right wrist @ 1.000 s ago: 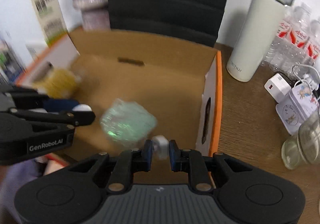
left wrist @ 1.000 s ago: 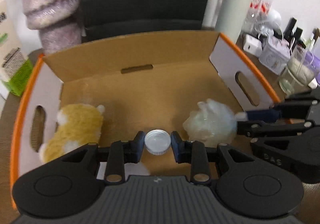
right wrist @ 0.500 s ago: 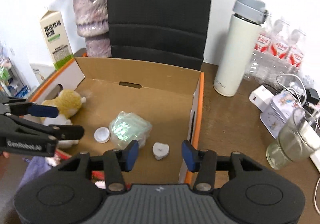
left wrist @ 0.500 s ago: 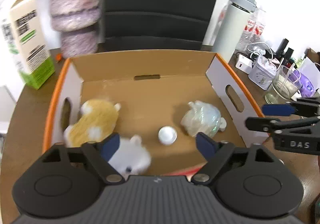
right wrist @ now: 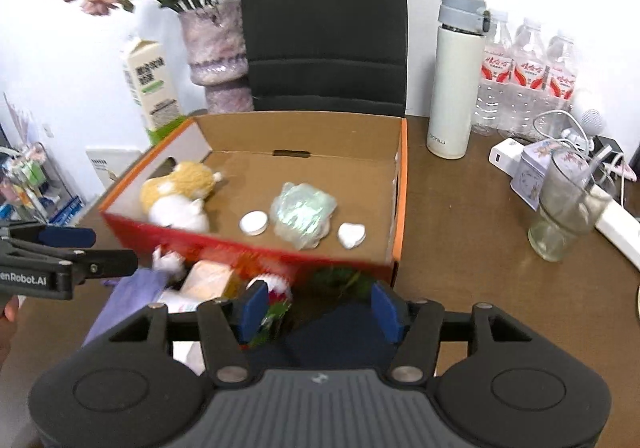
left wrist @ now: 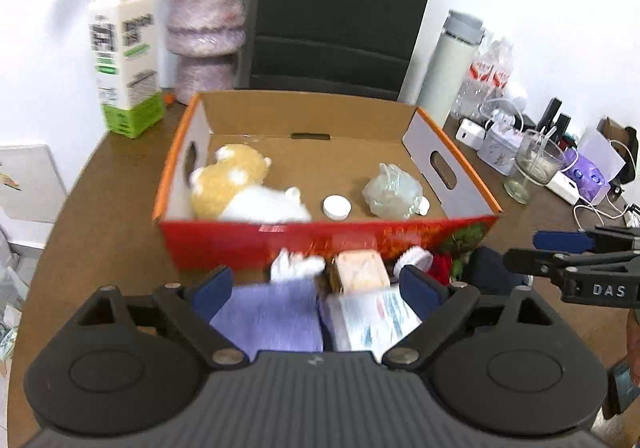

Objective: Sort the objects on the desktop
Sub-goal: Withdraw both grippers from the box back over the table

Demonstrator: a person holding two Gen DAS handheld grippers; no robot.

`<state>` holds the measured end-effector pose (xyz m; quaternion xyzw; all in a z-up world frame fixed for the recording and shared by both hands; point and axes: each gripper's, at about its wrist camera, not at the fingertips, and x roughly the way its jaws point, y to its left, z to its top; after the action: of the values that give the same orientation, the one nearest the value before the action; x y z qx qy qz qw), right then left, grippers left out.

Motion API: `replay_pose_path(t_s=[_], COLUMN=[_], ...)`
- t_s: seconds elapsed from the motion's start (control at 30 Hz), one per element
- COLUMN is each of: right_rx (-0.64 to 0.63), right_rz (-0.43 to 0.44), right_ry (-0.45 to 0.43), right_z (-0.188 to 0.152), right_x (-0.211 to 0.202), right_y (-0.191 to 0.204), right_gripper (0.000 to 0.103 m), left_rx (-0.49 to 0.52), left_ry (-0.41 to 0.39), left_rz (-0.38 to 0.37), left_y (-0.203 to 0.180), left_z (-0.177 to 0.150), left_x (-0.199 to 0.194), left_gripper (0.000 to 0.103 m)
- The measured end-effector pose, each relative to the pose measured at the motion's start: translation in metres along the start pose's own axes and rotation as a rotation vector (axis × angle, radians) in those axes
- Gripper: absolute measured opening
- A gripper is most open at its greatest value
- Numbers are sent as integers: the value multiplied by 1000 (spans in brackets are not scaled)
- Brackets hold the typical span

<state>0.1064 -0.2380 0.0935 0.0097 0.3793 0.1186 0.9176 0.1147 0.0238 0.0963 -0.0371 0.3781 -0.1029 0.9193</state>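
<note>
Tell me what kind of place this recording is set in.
Probably an office or home desk: a brown wooden table with a black chair pushed up behind it, bottled water, a thermos and chargers with cables along one side.

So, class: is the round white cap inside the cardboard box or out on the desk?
Inside. The cap lies on the floor of the box, between the soft toys and the crumpled bag.

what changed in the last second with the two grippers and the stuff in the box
The left hand-held gripper let go of the round white cap; the right hand-held gripper released the small white heart-shaped piece. Both jaws have just been opening, with nothing between them, and pulled back out of the cardboard box. Plush toys and bag stayed.
</note>
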Motion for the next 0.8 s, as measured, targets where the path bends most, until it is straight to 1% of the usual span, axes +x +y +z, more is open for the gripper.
replay_pose_path(t_s=[0.03, 0.1, 0.2, 0.27, 0.37, 0.43, 0.53, 0.6, 0.7, 0.77, 0.8], right_rx=[1, -1, -25, -35, -42, -30, -19, -28, 1, -11, -24], right_rz=[8, 19, -4, -17, -14, -10, -1, 15, 21, 22, 4], right_ry=[-17, -62, -135, -182, -227, -242, -254, -265, -283, -291, -301], right_z=[-9, -32, -69, -97, -137, -159, -186, -200, -216, -226, -231], right_x=[-8, -28, -59, -78, -104, -118, -140, -156, -176, -188, -196], right_y=[2, 6, 18, 25, 34, 38, 46, 51, 55, 59, 62], right_gripper=[61, 61, 64, 71, 74, 75, 75, 78, 81, 82, 82], left_rx=[-6, -14, -5, 8, 11, 6, -22, -7, 17, 4, -7], left_ry=[-20, -68, -139, -179, -241, -252, -235, -247, -278, -290, -293], left_rz=[15, 52, 82, 103, 127, 126, 117, 136, 170, 162, 153], left_y=[0, -2, -8, -13, -21, -24, -26, -31, -38, -38, -37], left_z=[-9, -32, -67, -90, -125, -147, -176, -195, -219, -230, -236], left_x=[-9, -29, -60, -79, -109, -125, -142, -154, -173, -184, -190], left_gripper=[93, 93, 93, 94, 97, 98, 98, 98, 99, 99, 99])
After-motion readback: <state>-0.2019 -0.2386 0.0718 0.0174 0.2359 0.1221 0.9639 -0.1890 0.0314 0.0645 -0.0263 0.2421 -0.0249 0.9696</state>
